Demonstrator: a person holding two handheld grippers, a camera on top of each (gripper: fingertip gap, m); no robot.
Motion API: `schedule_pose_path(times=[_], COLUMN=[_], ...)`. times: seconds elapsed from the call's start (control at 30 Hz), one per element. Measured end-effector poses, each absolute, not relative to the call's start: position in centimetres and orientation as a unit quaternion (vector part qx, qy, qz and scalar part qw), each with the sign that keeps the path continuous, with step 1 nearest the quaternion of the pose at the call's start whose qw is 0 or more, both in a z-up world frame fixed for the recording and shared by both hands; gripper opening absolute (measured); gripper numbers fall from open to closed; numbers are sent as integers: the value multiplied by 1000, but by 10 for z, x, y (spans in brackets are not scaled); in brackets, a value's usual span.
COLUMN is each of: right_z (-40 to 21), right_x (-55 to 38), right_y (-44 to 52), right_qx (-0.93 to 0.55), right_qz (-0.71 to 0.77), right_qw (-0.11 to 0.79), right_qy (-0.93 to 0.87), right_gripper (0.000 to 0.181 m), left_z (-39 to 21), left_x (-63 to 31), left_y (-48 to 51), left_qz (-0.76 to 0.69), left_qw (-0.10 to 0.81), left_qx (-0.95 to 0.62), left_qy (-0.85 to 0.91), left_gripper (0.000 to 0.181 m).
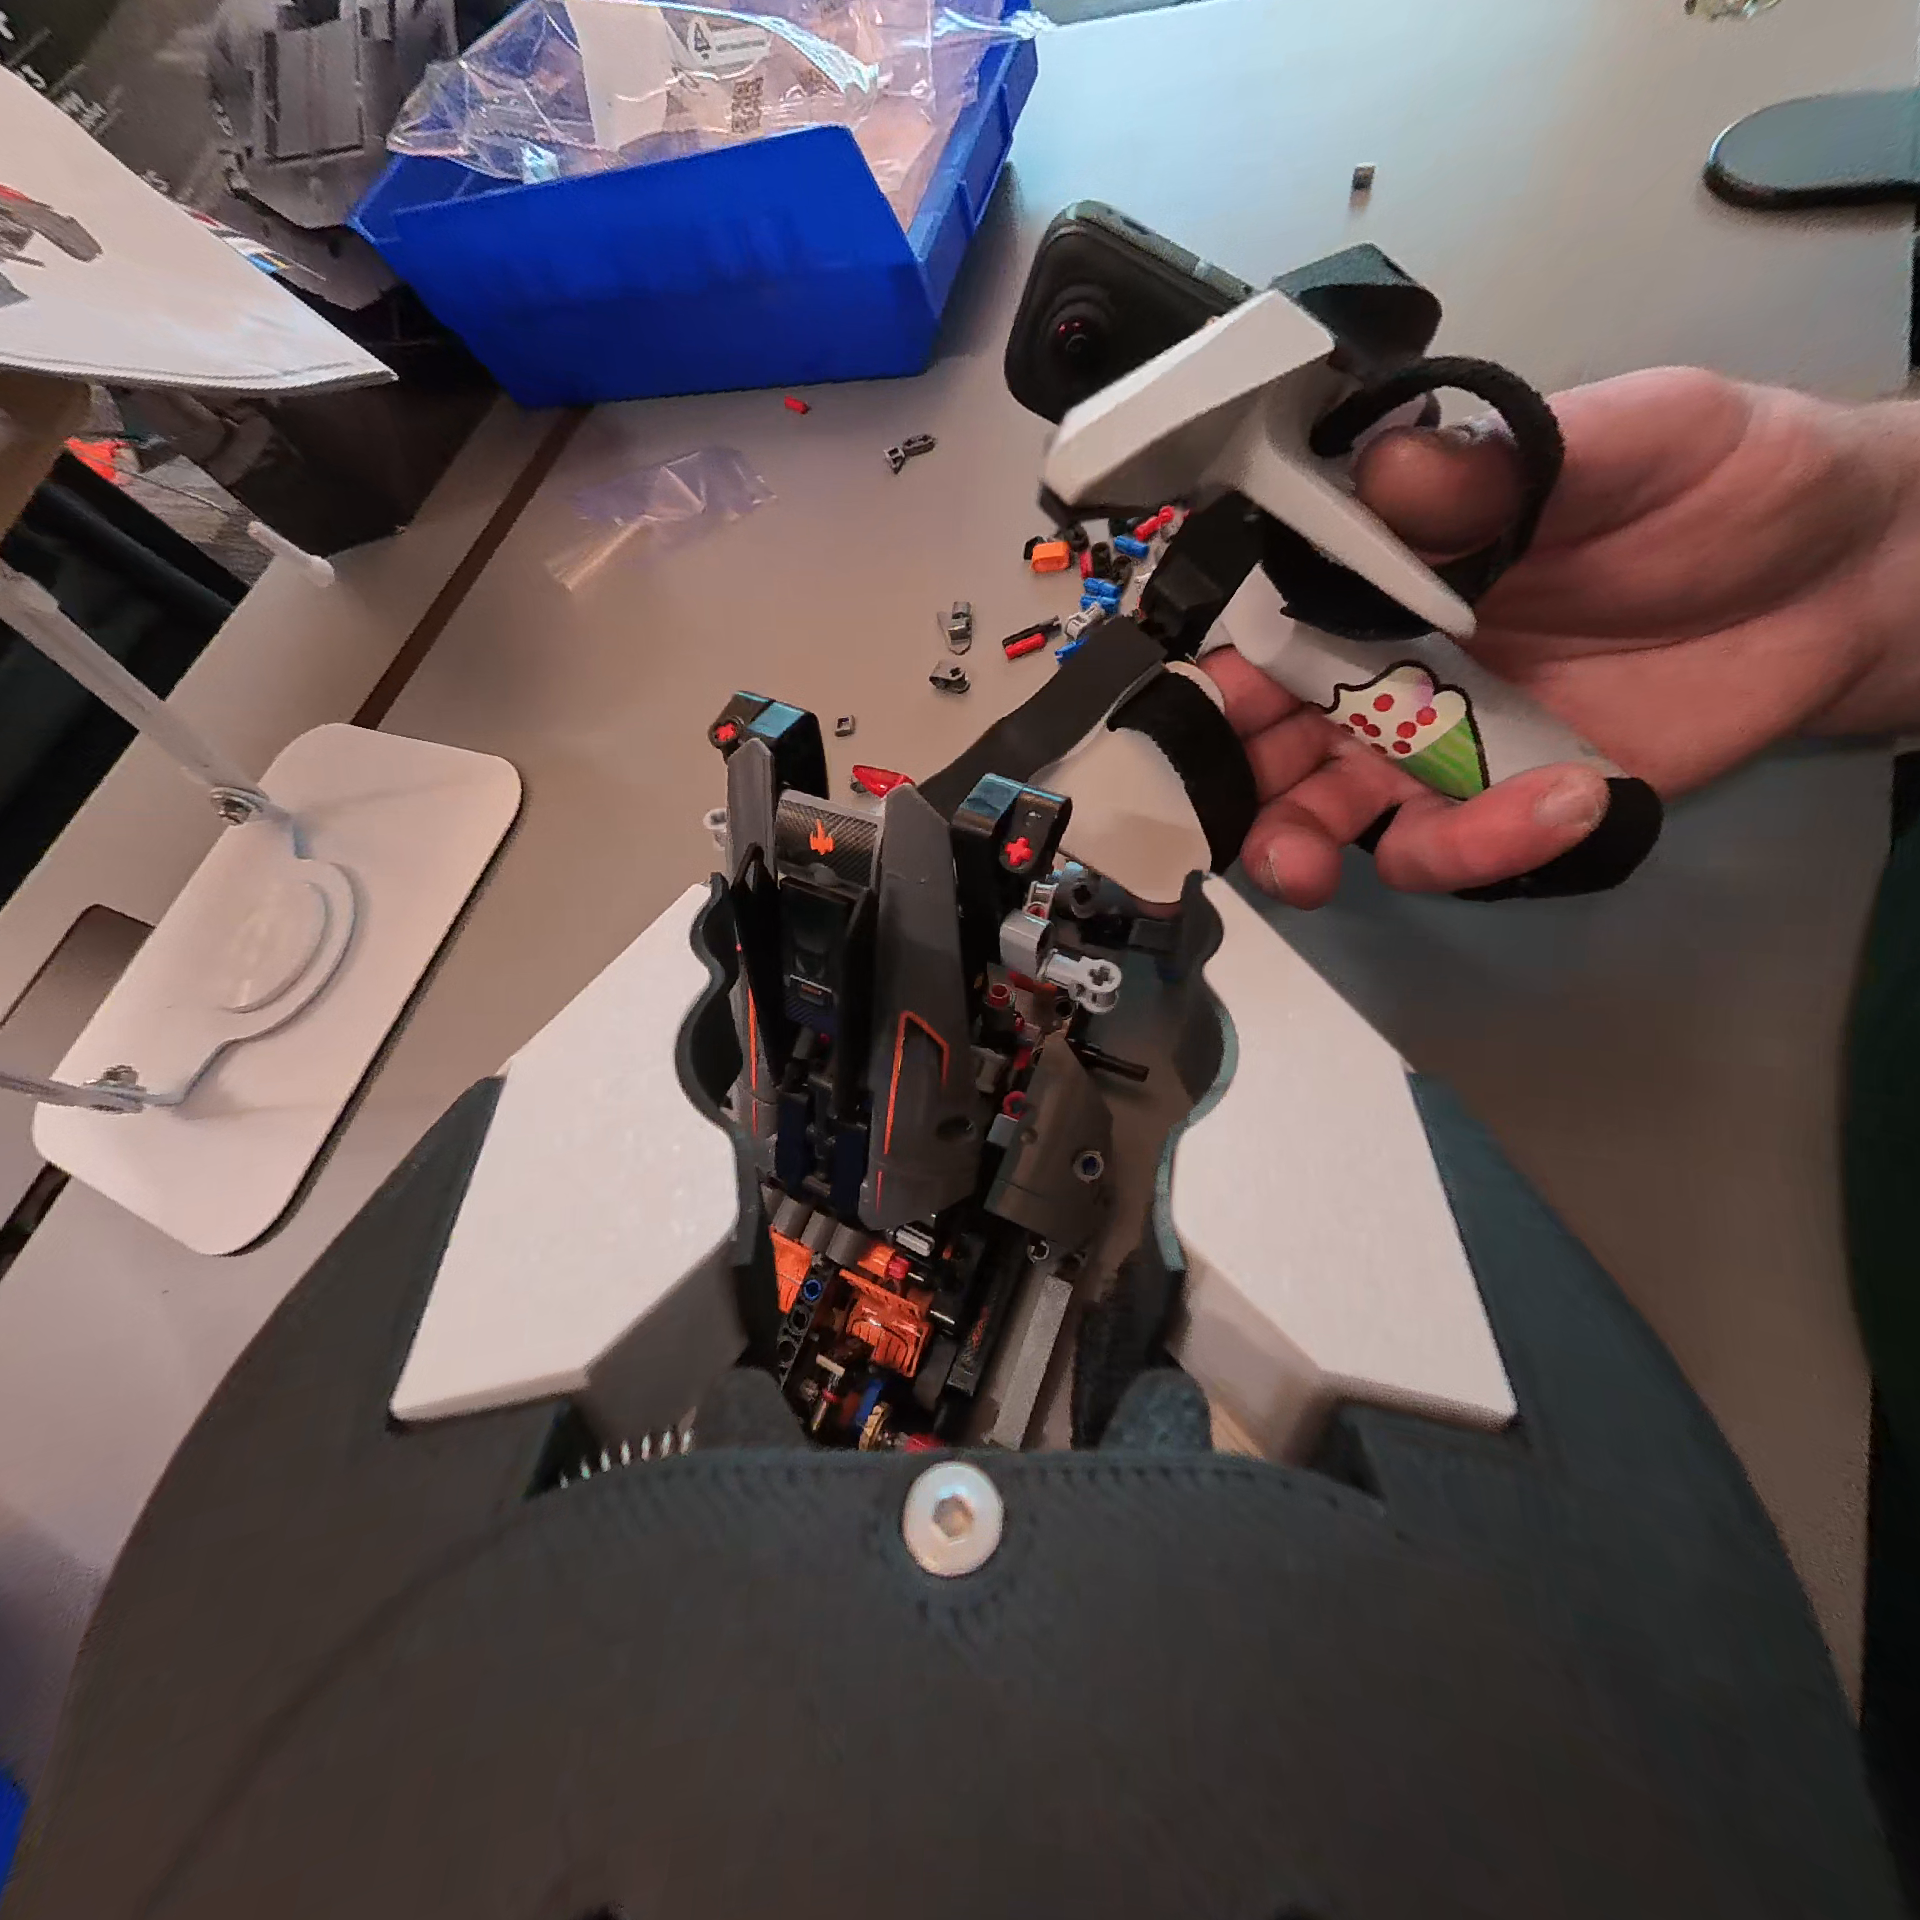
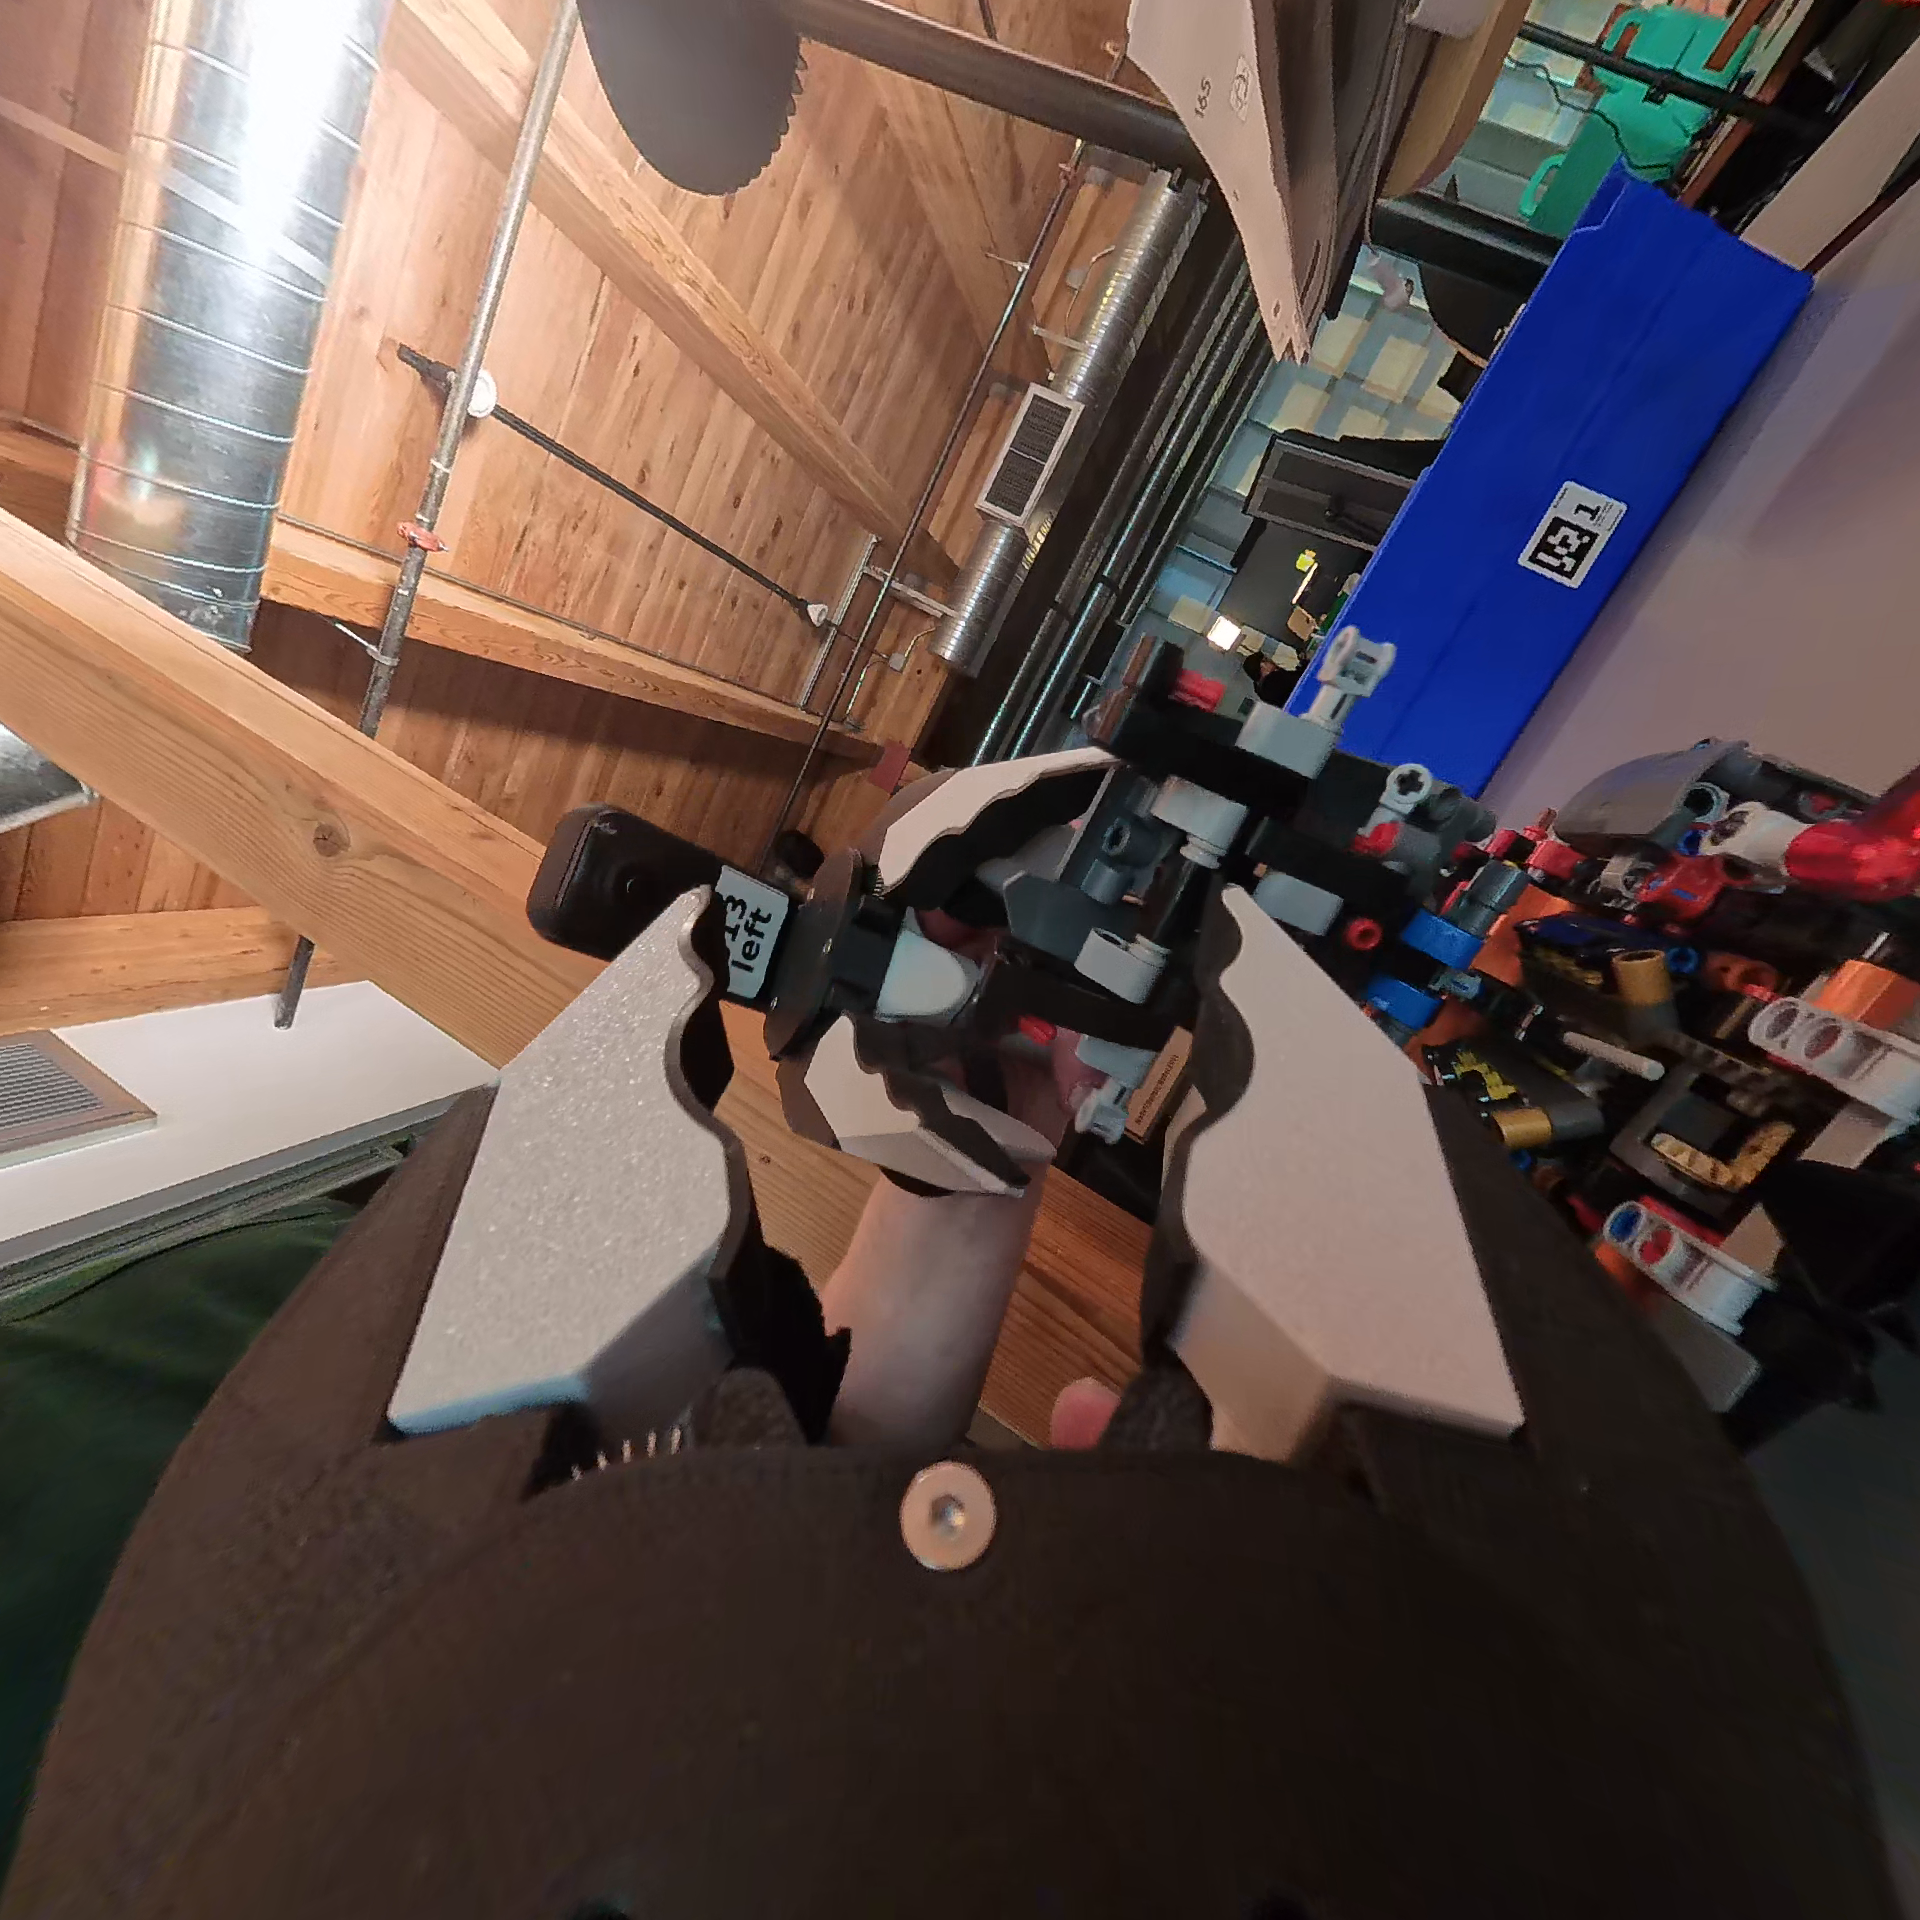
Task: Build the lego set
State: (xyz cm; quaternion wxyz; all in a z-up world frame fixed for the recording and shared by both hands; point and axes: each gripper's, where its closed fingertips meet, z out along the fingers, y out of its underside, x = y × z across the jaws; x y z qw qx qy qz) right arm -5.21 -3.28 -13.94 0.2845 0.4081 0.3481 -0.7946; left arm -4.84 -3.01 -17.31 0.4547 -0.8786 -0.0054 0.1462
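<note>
Between our left gripper point(image 1: 951, 997) fingers point(image 1: 613, 1164) sits the half-built lego model point(image 1: 883, 1039), a dark grey and black body with orange trim, clamped on its flanks and held up off the table point(image 1: 644, 582). Our right gripper point(image 1: 997, 769) reaches in from the far side; in its own view its fingers point(image 2: 592, 1132) stand apart around the model's grey and black pin end, and we cannot tell whether either pad touches. We judge the model light but brittle: rigid plastic, smooth angled panels that could slip, and thin axles and connectors point(image 1: 1081, 971) that could pop off under side load. The safer hold looks like the solid beam frame, not the fairings. Farther out, loose pieces point(image 1: 1091, 582) lie scattered on the table, near a blue bin point(image 1: 665, 260) holding clear bags.
</note>
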Motion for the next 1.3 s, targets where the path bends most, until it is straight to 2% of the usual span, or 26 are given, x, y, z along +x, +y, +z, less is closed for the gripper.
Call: schedule_pose_path(times=[0.17,1.0,1.3], right_z=[-140,-140,-141], right_x=[-53,-59,-57], right_y=[-32,-39,-36], right_qx=[410,438,437], right_qz=[-795,-786,-789], right_qw=[286,273,274], right_qy=[343,340,333], right_gripper=[88,95,96], left_z=[-170,-182,-183], left_x=[-43,-31,-30], left_y=[-27,-19,-19], left_qz=[159,156,159], left_qw=[457,439,438], left_qx=[-875,-884,-884], left_qy=[11,32,36], left_gripper=[75,84,80])
